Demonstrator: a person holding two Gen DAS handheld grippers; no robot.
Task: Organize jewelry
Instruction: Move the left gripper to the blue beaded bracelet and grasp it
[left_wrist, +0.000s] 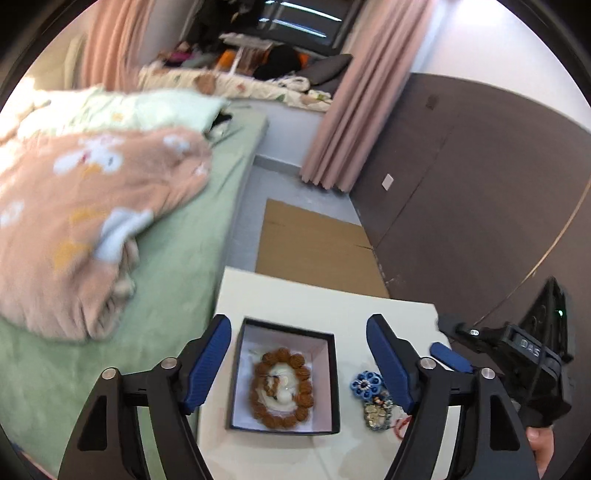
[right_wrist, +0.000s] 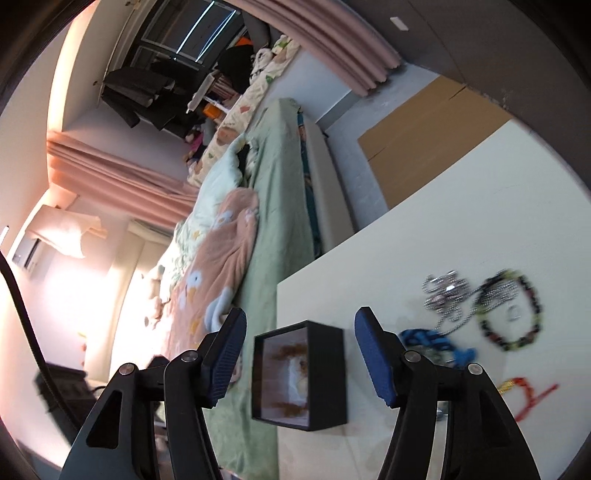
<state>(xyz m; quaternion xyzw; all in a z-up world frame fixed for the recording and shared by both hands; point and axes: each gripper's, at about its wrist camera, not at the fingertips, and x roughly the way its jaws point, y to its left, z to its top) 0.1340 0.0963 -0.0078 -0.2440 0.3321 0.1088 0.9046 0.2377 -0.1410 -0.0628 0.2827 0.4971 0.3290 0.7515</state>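
Note:
A black box (left_wrist: 334, 384) with a white lining stands on the white table (left_wrist: 314, 306). A brown bead bracelet (left_wrist: 282, 387) lies inside it. My left gripper (left_wrist: 299, 325) hangs open above the box, holding nothing. To the right of the box lie a blue flower brooch (left_wrist: 365, 384), a pale ornament (left_wrist: 376, 411) and a red cord (left_wrist: 400, 422). My right gripper (right_wrist: 301, 317) is open and empty, with the box (right_wrist: 328, 369) straight ahead between its fingers. Further right on the table (right_wrist: 406, 240) lie a silver chain (right_wrist: 443, 295), a dark and green bead bracelet (right_wrist: 517, 314), a blue piece (right_wrist: 424, 339) and the red cord (right_wrist: 528, 395).
A bed with a green sheet (left_wrist: 207, 229) and a peach blanket (left_wrist: 92, 221) runs along the table's left edge. Flat cardboard (left_wrist: 310, 243) lies on the floor beyond the table. A brown wall (left_wrist: 480, 184) and pink curtains (left_wrist: 351, 129) close the right side.

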